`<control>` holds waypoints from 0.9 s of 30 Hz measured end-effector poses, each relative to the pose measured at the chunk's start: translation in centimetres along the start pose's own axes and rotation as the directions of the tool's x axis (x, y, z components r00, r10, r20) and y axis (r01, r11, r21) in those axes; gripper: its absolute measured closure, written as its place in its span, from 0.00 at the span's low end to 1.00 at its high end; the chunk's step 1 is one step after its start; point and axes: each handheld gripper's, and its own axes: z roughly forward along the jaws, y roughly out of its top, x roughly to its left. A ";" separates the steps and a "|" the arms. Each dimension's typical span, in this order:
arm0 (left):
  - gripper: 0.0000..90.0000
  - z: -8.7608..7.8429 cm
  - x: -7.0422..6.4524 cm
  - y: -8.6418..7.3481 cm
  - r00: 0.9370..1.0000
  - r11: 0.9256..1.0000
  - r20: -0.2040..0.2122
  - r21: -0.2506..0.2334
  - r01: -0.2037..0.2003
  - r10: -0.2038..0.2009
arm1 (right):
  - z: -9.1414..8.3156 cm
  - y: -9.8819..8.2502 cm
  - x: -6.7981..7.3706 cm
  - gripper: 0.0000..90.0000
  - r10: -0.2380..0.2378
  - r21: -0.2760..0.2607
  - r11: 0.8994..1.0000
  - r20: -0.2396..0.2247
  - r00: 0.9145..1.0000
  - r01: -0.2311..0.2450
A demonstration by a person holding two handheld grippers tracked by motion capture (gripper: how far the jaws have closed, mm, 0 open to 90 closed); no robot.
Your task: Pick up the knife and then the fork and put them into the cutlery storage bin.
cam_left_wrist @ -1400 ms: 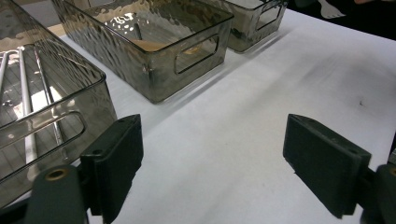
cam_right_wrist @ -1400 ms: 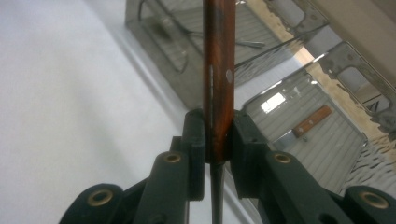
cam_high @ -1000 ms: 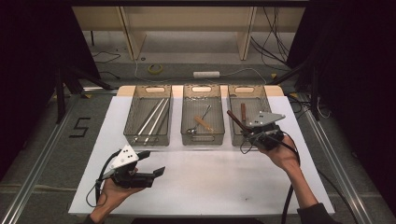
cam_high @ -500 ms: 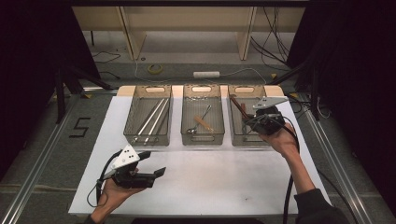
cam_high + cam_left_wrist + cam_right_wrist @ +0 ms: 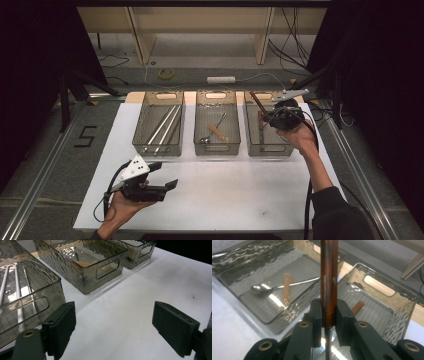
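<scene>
My right gripper (image 5: pixel 269 116) hangs over the right clear bin (image 5: pixel 270 150), shut on a brown wooden-handled utensil (image 5: pixel 256 101). In the right gripper view its jaws (image 5: pixel 329 312) pinch the handle (image 5: pixel 329 277), which stands upright, and a metal blade runs down below them. A short brown piece (image 5: pixel 357 307) lies in the bin underneath. My left gripper (image 5: pixel 165 175) rests at the front left of the white table, open, with nothing between its pads (image 5: pixel 62 327).
Three clear bins stand in a row at the back. Long metal rods (image 5: pixel 162 125) lie in the left bin (image 5: pixel 155 150). The middle bin (image 5: pixel 216 150) holds a spoon (image 5: pixel 262 287) and a small wooden-handled piece (image 5: pixel 217 131). White table surface (image 5: pixel 240 190) spreads in front.
My right gripper has carried the utensil back and slightly up, from the right bin's front edge to above the bin. The left gripper has stayed put.
</scene>
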 end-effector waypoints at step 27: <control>0.20 0.0 0.1 0.0 1.000 1.000 -0.002 -0.006 0.003 -0.003 | 3.9 1.5 -2.5 0.87 0.066 0.040 0.997 0.058 0.996 -0.069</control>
